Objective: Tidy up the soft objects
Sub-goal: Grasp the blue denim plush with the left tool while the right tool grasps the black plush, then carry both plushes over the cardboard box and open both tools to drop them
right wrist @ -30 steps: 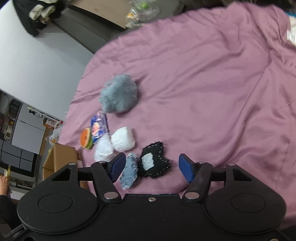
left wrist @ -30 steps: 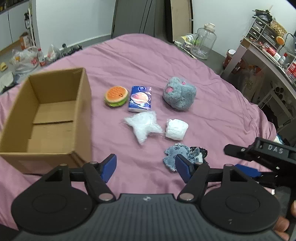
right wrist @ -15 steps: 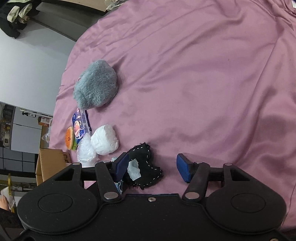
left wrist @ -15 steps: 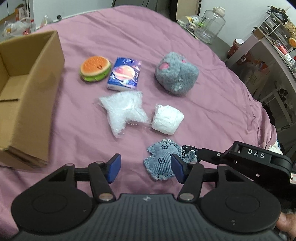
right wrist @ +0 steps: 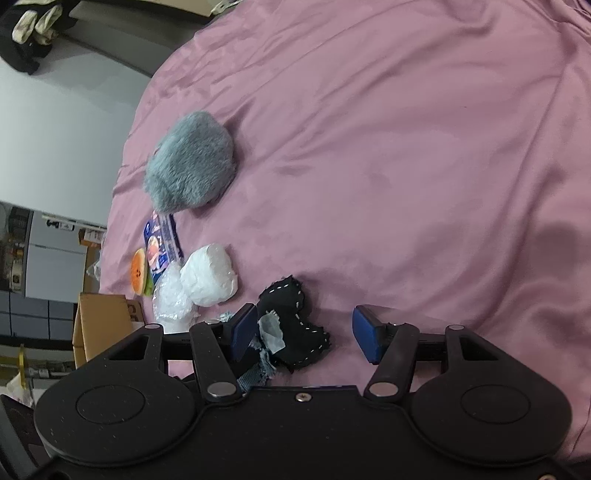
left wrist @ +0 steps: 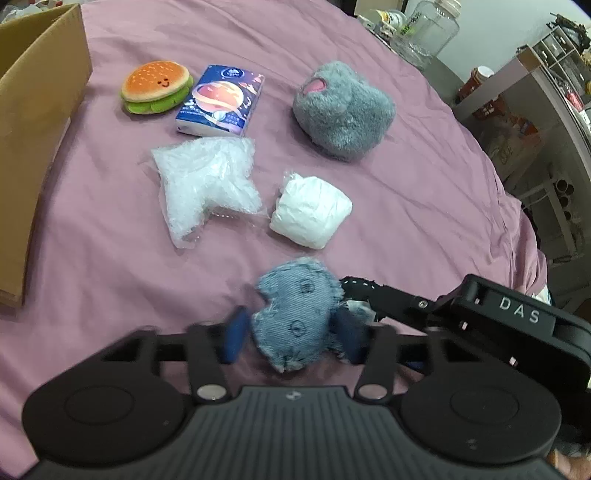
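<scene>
A blue denim plush (left wrist: 295,310) lies on the purple sheet between the fingers of my left gripper (left wrist: 293,334); the jaws stand close on both sides of it, still moving and blurred. A black stitched plush (right wrist: 295,325) lies just right of it, between the open fingers of my right gripper (right wrist: 304,336), nearer the left finger. My right gripper also shows in the left wrist view (left wrist: 480,317). Farther off lie a white wad (left wrist: 310,212), a clear plastic bag (left wrist: 207,184), a tissue pack (left wrist: 221,99), a burger plush (left wrist: 157,86) and a grey furry plush (left wrist: 343,107).
An open cardboard box (left wrist: 33,147) stands on the left of the bed. The bed's right edge drops off to a desk and shelves (left wrist: 546,92). A glass jar (left wrist: 428,29) stands past the far edge. The purple sheet (right wrist: 406,147) stretches wide to the right.
My left gripper has moved forward and right over the denim plush and its jaws have narrowed around it. My right gripper has come down around the black plush.
</scene>
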Motion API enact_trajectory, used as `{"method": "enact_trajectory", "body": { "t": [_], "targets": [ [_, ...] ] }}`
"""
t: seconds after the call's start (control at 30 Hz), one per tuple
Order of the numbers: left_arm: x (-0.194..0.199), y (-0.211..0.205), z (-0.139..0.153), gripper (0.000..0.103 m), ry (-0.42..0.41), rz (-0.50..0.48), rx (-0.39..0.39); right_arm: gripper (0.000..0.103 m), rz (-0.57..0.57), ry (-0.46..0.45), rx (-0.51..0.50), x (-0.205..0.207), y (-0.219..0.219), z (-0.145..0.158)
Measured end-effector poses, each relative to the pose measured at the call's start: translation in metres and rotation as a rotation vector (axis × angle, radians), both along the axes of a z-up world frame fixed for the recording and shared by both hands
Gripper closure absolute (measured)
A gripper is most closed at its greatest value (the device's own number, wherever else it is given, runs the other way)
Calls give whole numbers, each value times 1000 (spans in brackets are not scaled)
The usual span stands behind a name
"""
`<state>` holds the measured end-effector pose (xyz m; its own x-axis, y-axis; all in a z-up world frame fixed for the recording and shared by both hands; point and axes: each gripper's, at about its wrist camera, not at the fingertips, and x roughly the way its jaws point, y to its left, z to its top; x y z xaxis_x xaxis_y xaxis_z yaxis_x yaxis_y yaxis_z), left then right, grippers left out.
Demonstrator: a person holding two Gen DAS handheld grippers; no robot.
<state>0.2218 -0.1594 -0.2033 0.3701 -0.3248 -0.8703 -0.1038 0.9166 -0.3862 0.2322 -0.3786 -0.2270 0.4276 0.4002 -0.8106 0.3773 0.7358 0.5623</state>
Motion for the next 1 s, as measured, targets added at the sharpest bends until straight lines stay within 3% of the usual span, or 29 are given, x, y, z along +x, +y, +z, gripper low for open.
{"method": "enact_trajectory", "body": {
  "t": [0.1, 0.27, 0.4, 0.5, 1.0],
  "targets": [
    [-2, 4, 4, 73, -10, 11, -6, 45, 31, -6, -18, 3, 8, 0],
    [-5, 15, 14, 74, -33, 28, -1, 46, 60, -21, -48, 4, 16, 2],
    [-7, 23, 20, 74, -40, 35, 10, 68, 89, -16, -60, 4, 21, 2],
    [-9, 26, 27, 74, -58, 22, 27, 75, 121, -31, -52, 2, 26, 4],
    [-26, 77, 84, 74, -166, 32, 81, 78, 119, -182, -186, -22, 43, 61]
  ]
}}
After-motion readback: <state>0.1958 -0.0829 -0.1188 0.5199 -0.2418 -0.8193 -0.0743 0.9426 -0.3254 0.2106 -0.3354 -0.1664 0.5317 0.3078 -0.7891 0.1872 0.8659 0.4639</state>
